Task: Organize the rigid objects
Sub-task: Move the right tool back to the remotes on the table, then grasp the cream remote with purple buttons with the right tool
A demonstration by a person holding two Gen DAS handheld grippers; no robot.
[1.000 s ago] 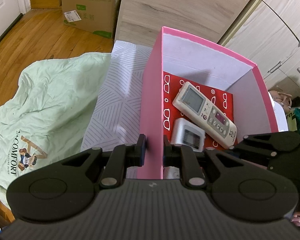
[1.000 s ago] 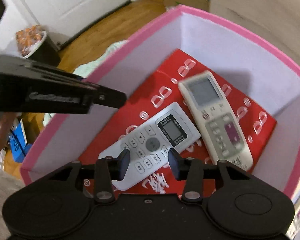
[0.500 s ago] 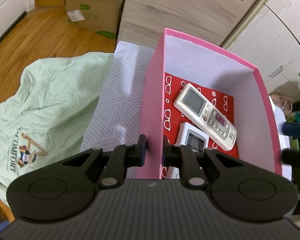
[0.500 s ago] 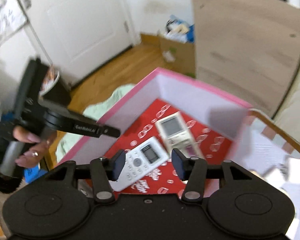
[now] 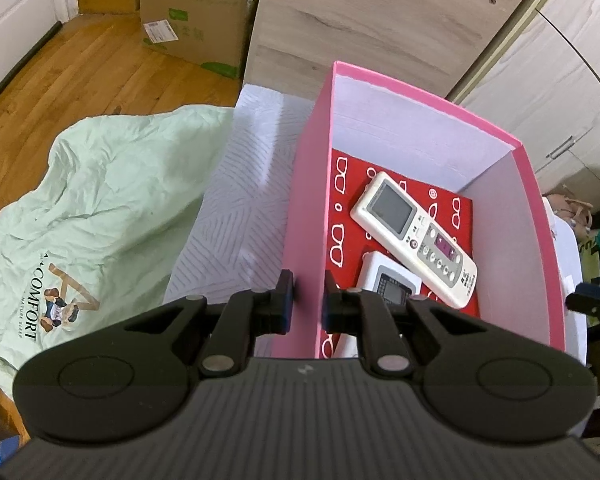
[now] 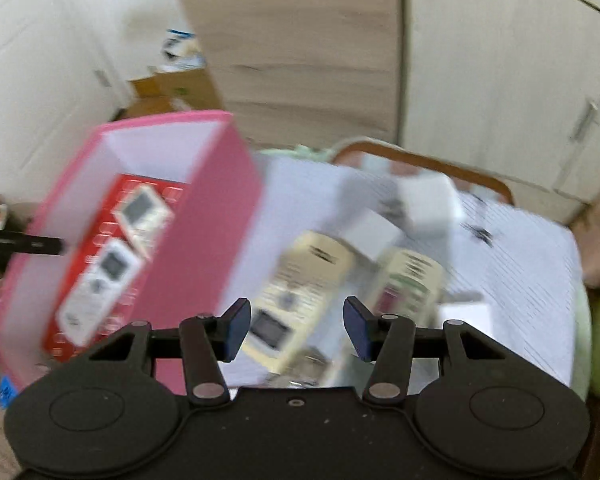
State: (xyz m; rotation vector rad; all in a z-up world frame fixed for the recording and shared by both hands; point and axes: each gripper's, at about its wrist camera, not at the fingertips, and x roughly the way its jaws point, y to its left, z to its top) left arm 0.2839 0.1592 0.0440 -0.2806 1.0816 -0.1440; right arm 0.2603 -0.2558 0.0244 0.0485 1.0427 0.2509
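My left gripper point(image 5: 305, 304) is shut on the left wall of a pink box point(image 5: 308, 208). On the box's red floor lie a cream remote point(image 5: 414, 238) and a white remote point(image 5: 392, 282). The box point(image 6: 204, 220) and both remotes point(image 6: 142, 212) point(image 6: 100, 292) also show in the blurred right wrist view. My right gripper point(image 6: 298, 328) is open and empty, to the right of the box, above two beige remotes point(image 6: 300, 292) point(image 6: 412, 280) and white boxes point(image 6: 424, 204) lying on a striped white cloth point(image 6: 520, 264).
A pale green quilt point(image 5: 92, 216) lies left of the pink box on the striped cloth point(image 5: 240, 216). A cardboard box point(image 5: 196, 28) stands on the wood floor behind. A wooden board point(image 5: 372, 20) and cabinet doors point(image 5: 560, 92) stand at the back.
My right gripper has pulled up out of the pink box and swung right over the cloth, leaving the white remote inside. Its jaws have opened wider. My left gripper keeps hold of the wall.
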